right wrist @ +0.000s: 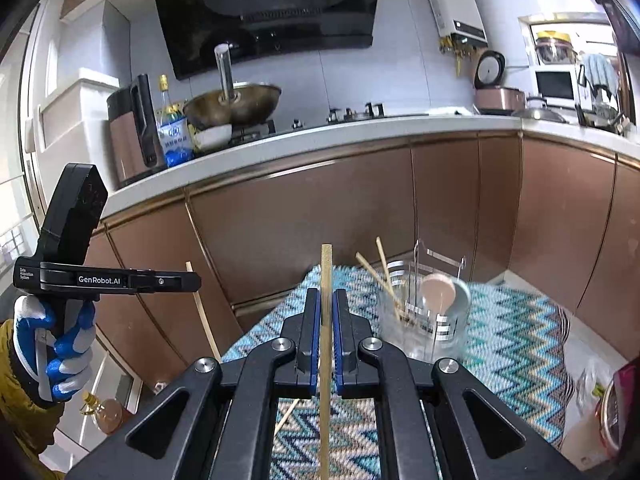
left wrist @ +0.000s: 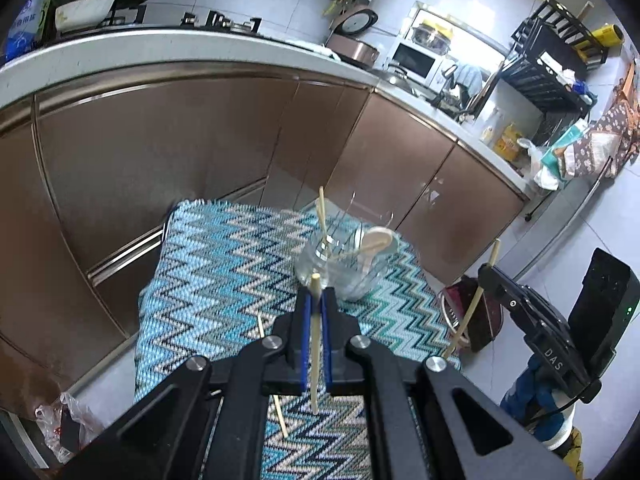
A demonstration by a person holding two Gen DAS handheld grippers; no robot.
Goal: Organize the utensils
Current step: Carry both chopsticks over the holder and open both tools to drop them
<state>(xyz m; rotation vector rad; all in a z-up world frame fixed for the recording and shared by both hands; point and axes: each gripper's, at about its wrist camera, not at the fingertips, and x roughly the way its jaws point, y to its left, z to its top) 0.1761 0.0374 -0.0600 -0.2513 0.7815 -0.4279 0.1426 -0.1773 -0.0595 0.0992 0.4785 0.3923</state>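
Observation:
My left gripper (left wrist: 317, 294) is shut on a pale wooden chopstick (left wrist: 315, 344) that stands upright between its blue pads, above the zigzag cloth (left wrist: 224, 272). My right gripper (right wrist: 326, 294) is likewise shut on an upright chopstick (right wrist: 326, 264). Just beyond both stands a clear glass utensil holder (left wrist: 344, 272) (right wrist: 424, 320) with chopsticks and a wooden spoon (left wrist: 376, 240) leaning inside. Each view shows the other gripper from the side, the right gripper (left wrist: 483, 270) and the left gripper (right wrist: 197, 280), each with its stick. A loose chopstick (left wrist: 280, 412) (right wrist: 286, 416) lies on the cloth.
Brown cabinet doors (right wrist: 320, 220) under a white counter (left wrist: 160, 46) rise right behind the cloth-covered table. A wok (right wrist: 236, 104), a bottle and a rice cooker (right wrist: 498, 98) sit on the counter. A plastic bag (left wrist: 64, 424) and a red bin (left wrist: 472, 320) are on the floor.

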